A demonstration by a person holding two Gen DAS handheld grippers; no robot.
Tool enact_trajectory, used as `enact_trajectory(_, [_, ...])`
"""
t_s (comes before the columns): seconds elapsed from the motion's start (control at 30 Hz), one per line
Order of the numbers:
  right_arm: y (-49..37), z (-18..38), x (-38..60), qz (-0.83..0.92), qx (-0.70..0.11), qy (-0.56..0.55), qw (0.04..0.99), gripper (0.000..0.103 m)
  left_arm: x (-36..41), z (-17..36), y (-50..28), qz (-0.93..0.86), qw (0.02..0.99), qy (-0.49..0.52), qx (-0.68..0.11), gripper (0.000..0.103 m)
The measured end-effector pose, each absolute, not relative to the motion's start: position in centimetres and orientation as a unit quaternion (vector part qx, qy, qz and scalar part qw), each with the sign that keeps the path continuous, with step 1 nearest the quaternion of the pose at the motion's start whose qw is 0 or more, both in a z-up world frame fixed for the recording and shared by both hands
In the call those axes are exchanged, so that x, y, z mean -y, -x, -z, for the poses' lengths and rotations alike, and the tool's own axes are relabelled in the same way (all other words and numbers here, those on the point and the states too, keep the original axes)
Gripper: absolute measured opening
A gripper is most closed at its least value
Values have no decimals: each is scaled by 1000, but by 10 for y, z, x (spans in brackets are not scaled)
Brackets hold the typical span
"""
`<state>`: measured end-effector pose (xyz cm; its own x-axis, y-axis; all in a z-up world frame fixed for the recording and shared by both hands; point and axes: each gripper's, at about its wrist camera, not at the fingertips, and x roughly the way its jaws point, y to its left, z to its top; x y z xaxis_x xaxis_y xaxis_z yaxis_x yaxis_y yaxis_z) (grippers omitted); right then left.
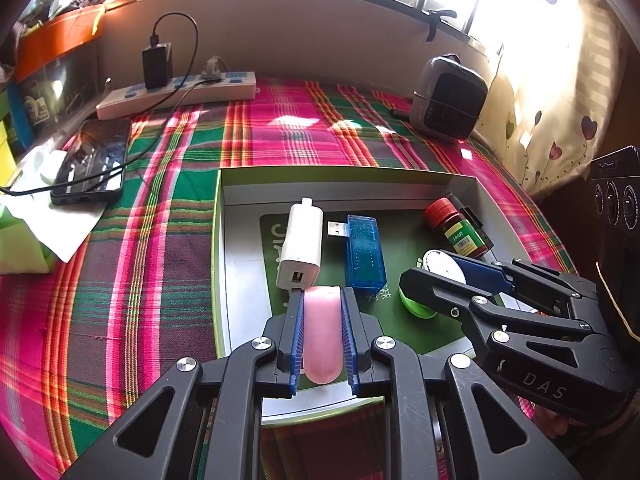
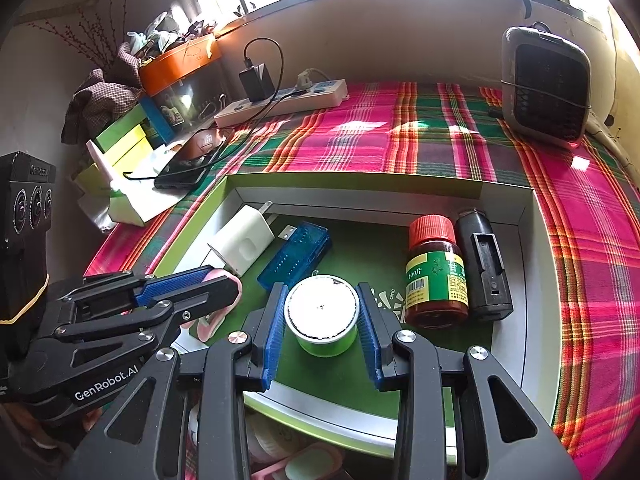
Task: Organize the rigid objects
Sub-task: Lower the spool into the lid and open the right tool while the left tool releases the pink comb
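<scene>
A shallow green-rimmed box [image 1: 218, 240] [image 2: 528, 280] lies on the plaid cloth. Inside it are a white charger [image 1: 302, 244] [image 2: 244, 246], a blue USB stick [image 1: 366, 256] [image 2: 296, 258], a red-capped bottle [image 1: 456, 228] [image 2: 436, 276] and a black battery holder [image 2: 484, 264]. My left gripper [image 1: 322, 296] [image 2: 224, 280] is shut on a pink oblong case [image 1: 322, 336], just short of the white charger. My right gripper [image 2: 322, 288] [image 1: 424, 276] is shut on a green round tub with a white lid [image 2: 322, 308] [image 1: 416, 308], low over the box's green floor.
A phone [image 1: 94, 160] on its cable and a power strip [image 1: 176, 94] lie at the back left. A grey heater [image 1: 452, 96] [image 2: 546, 84] stands at the back right. Tissue paper and stacked boxes [image 2: 128, 132] crowd the left edge.
</scene>
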<state>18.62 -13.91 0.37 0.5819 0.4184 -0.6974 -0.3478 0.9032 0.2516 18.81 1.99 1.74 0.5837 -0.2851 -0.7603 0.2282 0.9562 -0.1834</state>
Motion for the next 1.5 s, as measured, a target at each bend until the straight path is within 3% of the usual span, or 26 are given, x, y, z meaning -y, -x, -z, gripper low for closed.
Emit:
enact_trajectory(0.77, [-183,-3,134,-224,-400,-34,888,36,-18,-19,-186,145,891,28,-430,26])
enact_trajectory(1.5, [-165,-17,143,-212,-377,-51,900,44,-23,-29,-167,144,896,42,-418,33])
